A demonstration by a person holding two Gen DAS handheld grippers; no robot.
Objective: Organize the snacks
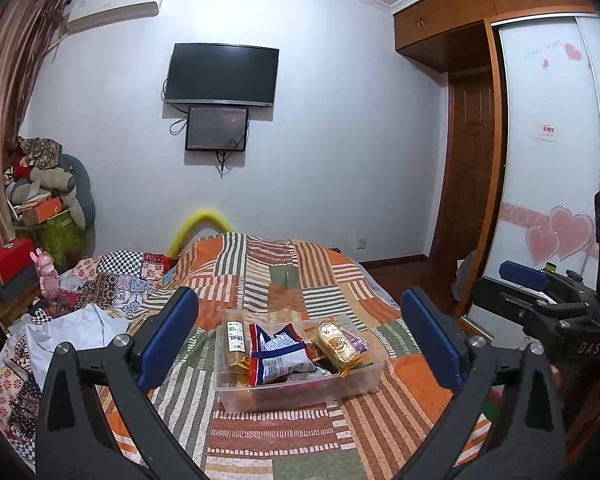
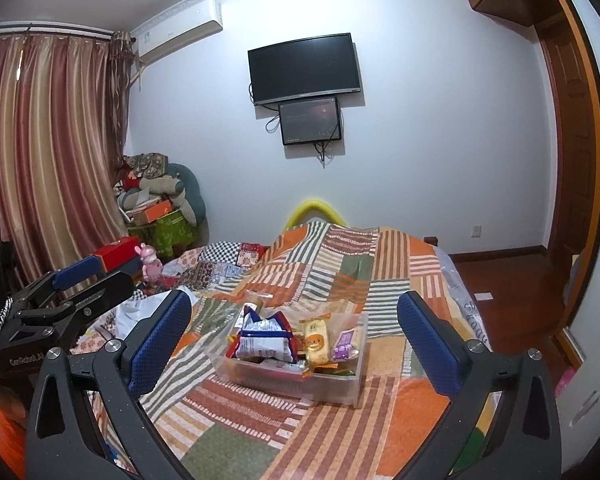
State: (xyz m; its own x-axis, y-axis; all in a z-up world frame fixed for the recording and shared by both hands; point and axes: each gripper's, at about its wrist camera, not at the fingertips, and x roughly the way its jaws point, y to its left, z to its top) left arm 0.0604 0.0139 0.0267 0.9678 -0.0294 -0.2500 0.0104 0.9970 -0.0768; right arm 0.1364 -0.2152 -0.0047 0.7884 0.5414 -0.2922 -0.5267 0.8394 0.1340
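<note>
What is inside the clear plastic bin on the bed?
The clear bin holds a blue-and-white bag, a gold bar, a purple packet and a tan bar. More wrappers lie beneath, mostly covered.

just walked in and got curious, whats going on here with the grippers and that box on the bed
A person holds a two-finger gripper in each hand over a bed with a patchwork quilt. The left gripper and right gripper are both open and hold nothing. Ahead of them on the quilt sits a clear plastic box filled with snack packets, including a blue and white bag and a gold-wrapped snack. Nothing is being touched right now.
</note>
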